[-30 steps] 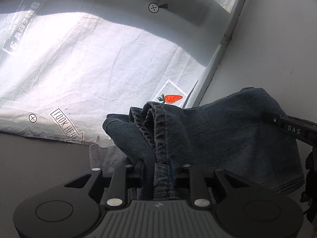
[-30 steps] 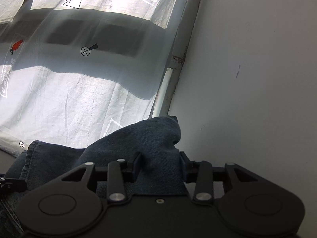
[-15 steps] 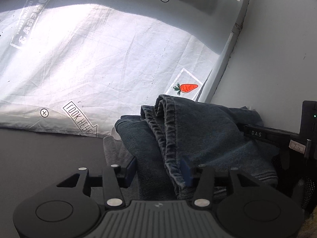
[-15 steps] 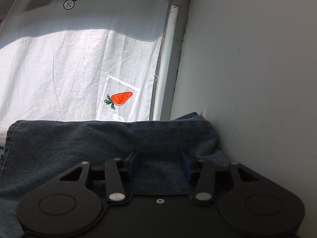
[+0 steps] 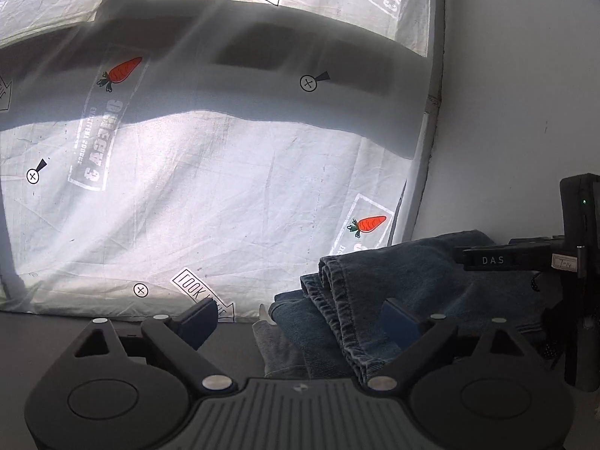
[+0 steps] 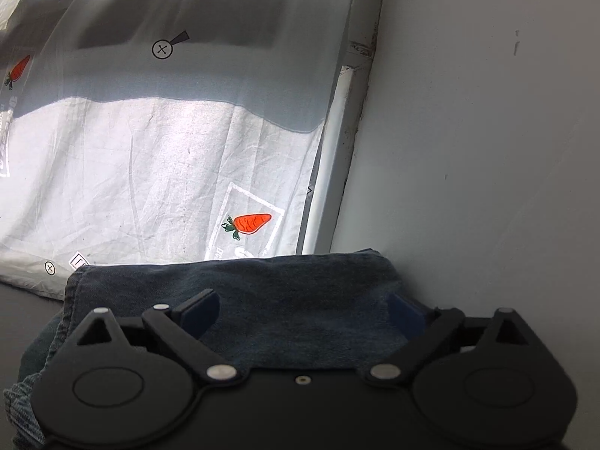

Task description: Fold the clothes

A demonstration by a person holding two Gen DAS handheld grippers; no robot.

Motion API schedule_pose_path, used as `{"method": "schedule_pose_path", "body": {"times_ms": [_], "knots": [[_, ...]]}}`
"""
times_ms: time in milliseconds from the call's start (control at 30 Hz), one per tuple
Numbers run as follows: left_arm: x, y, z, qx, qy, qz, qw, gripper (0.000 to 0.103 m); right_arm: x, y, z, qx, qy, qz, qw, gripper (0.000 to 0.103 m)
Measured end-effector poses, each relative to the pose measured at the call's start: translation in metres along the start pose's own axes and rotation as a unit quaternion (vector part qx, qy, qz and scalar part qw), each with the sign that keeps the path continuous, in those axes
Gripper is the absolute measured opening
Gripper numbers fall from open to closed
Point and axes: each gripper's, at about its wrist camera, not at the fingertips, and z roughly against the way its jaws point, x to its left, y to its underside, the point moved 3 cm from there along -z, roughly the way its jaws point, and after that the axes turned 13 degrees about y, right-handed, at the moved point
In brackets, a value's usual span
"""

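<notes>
Folded dark blue jeans point(image 5: 393, 292) lie on the dark surface against the white wall, on top of a grey garment point(image 5: 277, 348). My left gripper point(image 5: 300, 318) is open, its jaws wide apart over the jeans' hemmed left edge, holding nothing. In the right wrist view the jeans point(image 6: 292, 300) lie flat under my right gripper point(image 6: 303, 313), which is open with its fingers spread over the cloth. The right gripper's body point(image 5: 577, 262) shows at the right of the left wrist view.
A white curtain with carrot prints point(image 5: 210, 187) hangs behind the jeans, lit from behind, also in the right wrist view point(image 6: 168, 172). A white wall point(image 6: 468, 131) stands on the right, a window frame edge point(image 6: 337, 157) beside it. The dark surface point(image 5: 93, 318) runs left.
Both grippers have opened and let go of the jeans, which now lie folded against the wall. Both grippers have drawn back a little.
</notes>
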Motion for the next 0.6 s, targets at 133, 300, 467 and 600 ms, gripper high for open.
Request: {"method": "schedule_pose_path", "body": {"times_ms": [133,300,467,600], "knots": [[-0.008,-0.016,0.05,-0.041,-0.021,-0.002,0.9989,0.103,0.005,0.0,0.066,-0.021,-0.033,-0.032,0.999,0.102],[-0.019,-0.021,0.122,-0.054,-0.031,-0.007,0.998,0.103,0.01,0.0,0.148,-0.048,-0.075,-0.072,0.993,0.103],[-0.02,-0.014,0.187,-0.064,-0.043,0.014,0.9969,0.103,0.029,0.008,0.221,-0.051,-0.123,-0.097,0.986,0.103],[-0.013,-0.016,0.223,-0.055,-0.068,0.01,0.9961,0.103,0.051,0.013,0.27,-0.041,-0.125,-0.105,0.986,0.103]]}}
